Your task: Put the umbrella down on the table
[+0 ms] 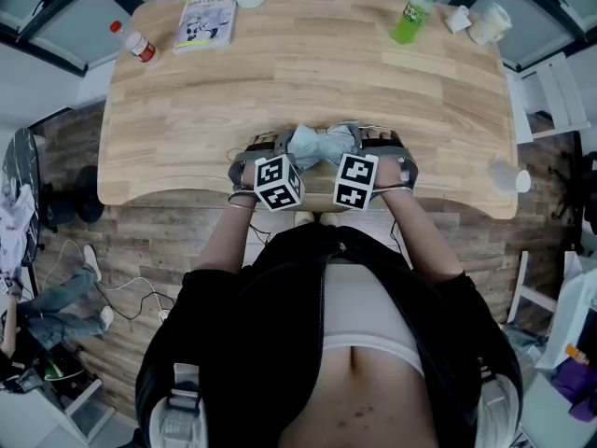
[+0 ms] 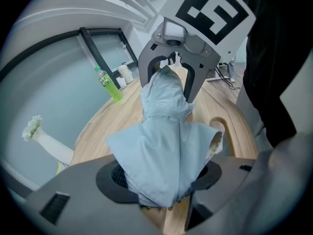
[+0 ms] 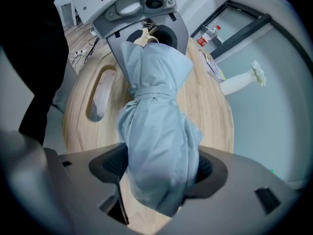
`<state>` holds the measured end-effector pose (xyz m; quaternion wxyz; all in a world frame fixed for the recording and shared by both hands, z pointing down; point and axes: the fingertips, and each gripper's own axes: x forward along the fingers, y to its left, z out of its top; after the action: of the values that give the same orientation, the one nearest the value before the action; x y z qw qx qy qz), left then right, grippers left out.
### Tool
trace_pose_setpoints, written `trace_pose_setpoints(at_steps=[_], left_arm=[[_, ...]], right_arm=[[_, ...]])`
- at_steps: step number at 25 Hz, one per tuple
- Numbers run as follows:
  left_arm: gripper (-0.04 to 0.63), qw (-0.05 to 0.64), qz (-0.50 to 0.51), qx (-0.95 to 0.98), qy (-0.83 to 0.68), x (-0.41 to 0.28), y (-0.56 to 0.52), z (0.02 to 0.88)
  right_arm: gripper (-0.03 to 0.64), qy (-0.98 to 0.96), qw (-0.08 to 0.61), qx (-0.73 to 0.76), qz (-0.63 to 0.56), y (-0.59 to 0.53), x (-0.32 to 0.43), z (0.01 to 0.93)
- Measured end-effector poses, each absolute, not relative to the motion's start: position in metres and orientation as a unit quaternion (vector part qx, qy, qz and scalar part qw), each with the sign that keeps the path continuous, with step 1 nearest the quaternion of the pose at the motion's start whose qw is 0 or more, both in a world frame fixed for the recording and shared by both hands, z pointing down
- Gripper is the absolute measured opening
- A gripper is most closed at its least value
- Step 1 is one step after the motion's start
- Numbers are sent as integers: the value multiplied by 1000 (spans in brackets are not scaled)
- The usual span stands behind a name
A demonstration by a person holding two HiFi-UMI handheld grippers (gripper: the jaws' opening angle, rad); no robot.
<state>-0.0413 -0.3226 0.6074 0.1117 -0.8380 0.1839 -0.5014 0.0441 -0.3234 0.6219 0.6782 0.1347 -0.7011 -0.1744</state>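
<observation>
Forearms (image 1: 229, 241) rise from an open black jacket (image 1: 280, 278) at the bottom of the head view to two grippers side by side at the frame's centre, over the near edge of the wooden table (image 1: 187, 129). The left gripper (image 1: 280, 145) and the right gripper (image 1: 371, 140) face each other, marker cubes toward the camera. The folded pale blue umbrella (image 1: 322, 144) lies crosswise between them, one end in each.

In the left gripper view, the left gripper (image 2: 161, 177) at bottom centre has its jaws clamped on bunched cloth. From there the umbrella (image 2: 166, 126) runs up the frame to the right gripper (image 2: 168, 82), whose jaws close round the other end.

The right gripper view mirrors this. The right gripper (image 3: 159, 173) pinches the fabric at bottom centre, and the umbrella (image 3: 154, 126), cinched by a strap (image 3: 151, 94) at mid-length, runs up to the left gripper (image 3: 146, 43) near the top. Pale wood shows behind the umbrella in both views. Whether it rests on the tabletop or hangs just above it cannot be told.

Farther back in the head view, a booklet (image 1: 205, 17) and a small red-capped bottle (image 1: 140, 45) sit at the upper left. A green bottle (image 1: 410, 17) and a white cup (image 1: 490, 21) stand at the upper right.
</observation>
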Motion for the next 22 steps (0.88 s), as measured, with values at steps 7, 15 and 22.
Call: trace_pose_setpoints(at_steps=[7, 15, 22], left_arm=[[258, 109, -498, -840, 189, -42, -323, 611], [267, 104, -496, -838, 201, -42, -324, 610], [324, 92, -497, -832, 228, -49, -327, 608]], right_arm=[[359, -698, 681, 132, -177, -324, 43, 624], [359, -699, 680, 136, -176, -324, 44, 625], [360, -717, 664, 128, -168, -322, 42, 624]])
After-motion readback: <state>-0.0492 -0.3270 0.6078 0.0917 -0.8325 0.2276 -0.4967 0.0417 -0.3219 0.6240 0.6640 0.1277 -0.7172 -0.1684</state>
